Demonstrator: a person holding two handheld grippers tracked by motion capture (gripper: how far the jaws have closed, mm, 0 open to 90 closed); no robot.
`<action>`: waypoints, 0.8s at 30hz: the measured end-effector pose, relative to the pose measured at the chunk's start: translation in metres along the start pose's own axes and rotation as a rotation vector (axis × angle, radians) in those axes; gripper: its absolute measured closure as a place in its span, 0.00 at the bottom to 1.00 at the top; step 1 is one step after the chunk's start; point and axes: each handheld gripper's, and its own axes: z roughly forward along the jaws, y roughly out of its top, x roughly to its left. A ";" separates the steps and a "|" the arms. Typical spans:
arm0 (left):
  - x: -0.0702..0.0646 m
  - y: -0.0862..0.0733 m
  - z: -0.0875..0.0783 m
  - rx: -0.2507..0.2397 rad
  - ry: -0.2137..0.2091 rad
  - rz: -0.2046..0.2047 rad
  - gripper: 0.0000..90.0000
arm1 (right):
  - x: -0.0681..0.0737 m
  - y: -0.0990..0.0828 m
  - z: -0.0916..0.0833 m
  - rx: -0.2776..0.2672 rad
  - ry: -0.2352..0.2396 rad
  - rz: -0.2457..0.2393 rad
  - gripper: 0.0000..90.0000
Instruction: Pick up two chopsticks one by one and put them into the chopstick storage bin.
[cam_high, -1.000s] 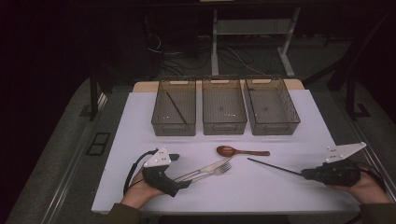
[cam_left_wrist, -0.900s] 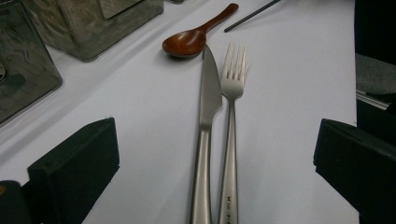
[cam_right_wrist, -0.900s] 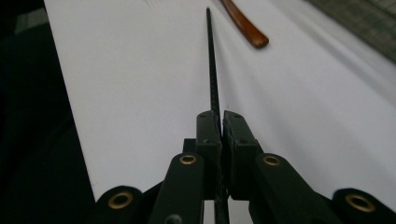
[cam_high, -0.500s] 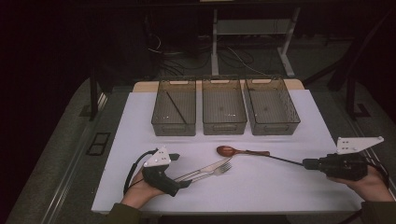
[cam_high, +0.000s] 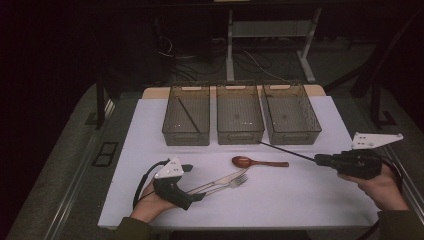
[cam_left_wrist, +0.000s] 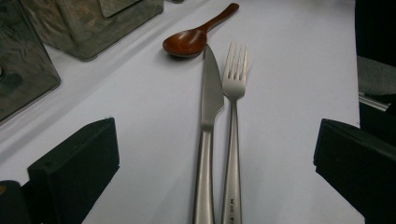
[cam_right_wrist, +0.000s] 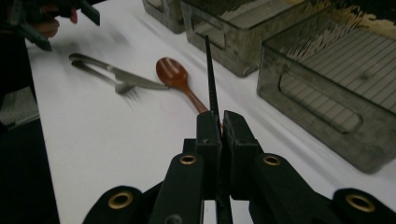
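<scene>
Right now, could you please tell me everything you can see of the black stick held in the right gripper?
The black stick is long, thin and straight, dark and matte, apparently a chopstick. The right gripper has its jaws shut on one end. The rest points out toward the bins, its far tip near the middle bin. It is lifted off the white table, above the wooden spoon's handle.

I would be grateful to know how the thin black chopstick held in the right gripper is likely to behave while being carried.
The black chopstick juts out straight and unsupported from the right gripper, so it is probably stiff and light. Clamped only near one end, it may pivot between the fingers if its tip bumps the bin. If dropped, the slim rod might roll.
</scene>
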 end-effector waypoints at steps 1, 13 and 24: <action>0.000 0.000 0.000 -0.003 -0.003 -0.001 0.00 | 0.000 0.002 0.002 -0.008 0.002 0.004 0.96; 0.004 -0.001 0.000 -0.010 -0.003 -0.003 0.00 | 0.002 0.032 0.023 -0.080 -0.042 0.042 0.95; 0.003 -0.001 0.001 -0.026 -0.003 -0.022 0.00 | 0.009 0.066 0.060 -0.076 -0.094 0.041 0.95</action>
